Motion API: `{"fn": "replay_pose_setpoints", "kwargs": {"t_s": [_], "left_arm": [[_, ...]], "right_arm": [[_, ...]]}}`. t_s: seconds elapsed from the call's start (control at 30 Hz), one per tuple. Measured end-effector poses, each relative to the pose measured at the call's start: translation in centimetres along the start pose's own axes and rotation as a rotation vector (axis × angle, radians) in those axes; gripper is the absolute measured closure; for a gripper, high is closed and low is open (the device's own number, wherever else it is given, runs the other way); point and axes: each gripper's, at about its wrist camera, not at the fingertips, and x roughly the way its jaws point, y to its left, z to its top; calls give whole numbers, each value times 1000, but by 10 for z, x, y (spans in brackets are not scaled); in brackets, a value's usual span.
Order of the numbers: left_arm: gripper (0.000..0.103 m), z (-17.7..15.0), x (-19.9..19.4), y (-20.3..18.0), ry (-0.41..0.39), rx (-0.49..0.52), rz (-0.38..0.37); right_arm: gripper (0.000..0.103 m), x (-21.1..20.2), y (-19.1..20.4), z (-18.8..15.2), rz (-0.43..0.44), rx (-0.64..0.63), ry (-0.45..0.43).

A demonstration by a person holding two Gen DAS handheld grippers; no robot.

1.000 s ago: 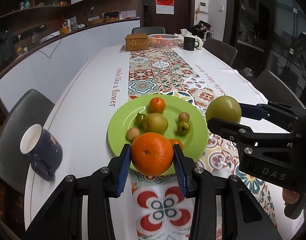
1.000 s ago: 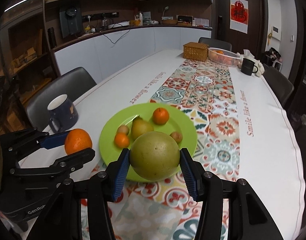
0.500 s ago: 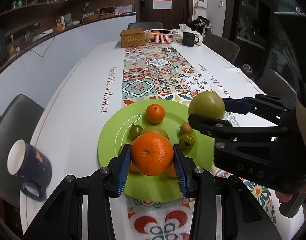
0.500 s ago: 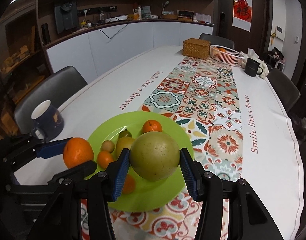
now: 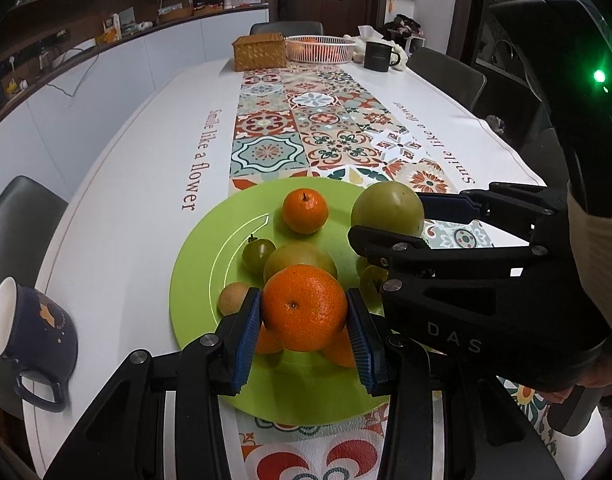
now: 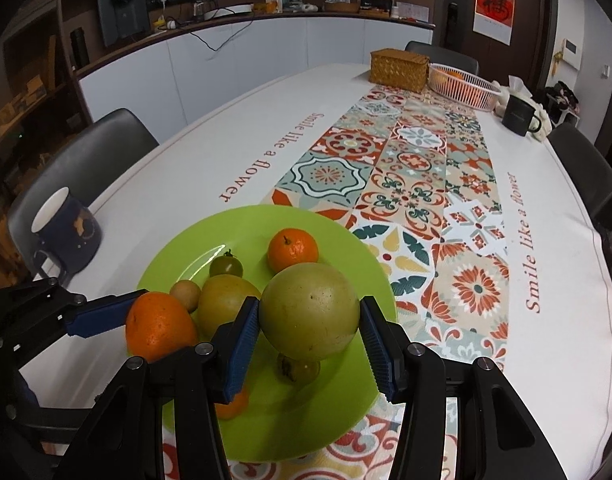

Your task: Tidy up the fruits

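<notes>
My left gripper [image 5: 304, 316] is shut on a large orange [image 5: 304, 307] and holds it above the near part of the green plate [image 5: 194, 280]. My right gripper [image 6: 309, 322] is shut on a large round green fruit [image 6: 309, 311] over the plate [image 6: 346, 400]; that gripper and fruit [image 5: 387, 210] show at the right of the left wrist view. On the plate lie a small mandarin [image 5: 305, 211], a pear [image 5: 300, 258], a green tomato [image 5: 258, 254], a small brown fruit [image 5: 233, 298] and more small fruits, partly hidden under the held ones.
A dark blue mug [image 5: 32, 330] stands on the white table left of the plate. At the far end are a wicker box [image 5: 259, 53], a white basket with oranges [image 5: 320, 49] and a black mug [image 5: 379, 56]. Dark chairs [image 6: 86, 160] surround the table.
Both grippers have moved forward over the plate, each still holding its fruit. The orange and the green fruit now hang above the fruits on the plate.
</notes>
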Motion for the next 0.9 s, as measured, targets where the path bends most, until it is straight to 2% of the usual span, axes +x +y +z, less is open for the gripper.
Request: {"fn": "replay_pose_setpoints", "kwargs": {"t_s": [0.17, 0.23, 0.27, 0.3, 0.53, 0.63, 0.9], "left_arm": [[61, -1, 5, 2, 18, -16, -4], [49, -3, 4, 3, 21, -16, -5], [39, -4, 2, 3, 16, -11, 4], [37, -5, 0, 4, 5, -6, 14], [34, -11, -9, 21, -10, -37, 86], [33, -13, -12, 31, -14, -72, 98], [33, -15, -34, 31, -66, -91, 125]], "right_arm": [[52, 5, 1, 0, -2, -6, 10], [52, 6, 2, 0, -1, -12, 10], [52, 7, 3, 0, 0, -11, 10], [52, 8, 3, 0, 0, -10, 11], [51, 14, 5, 1, -13, -5, 21], [35, 8, 5, 2, -26, -2, -14], [35, -27, 2, -9, -103, 17, -71]]}}
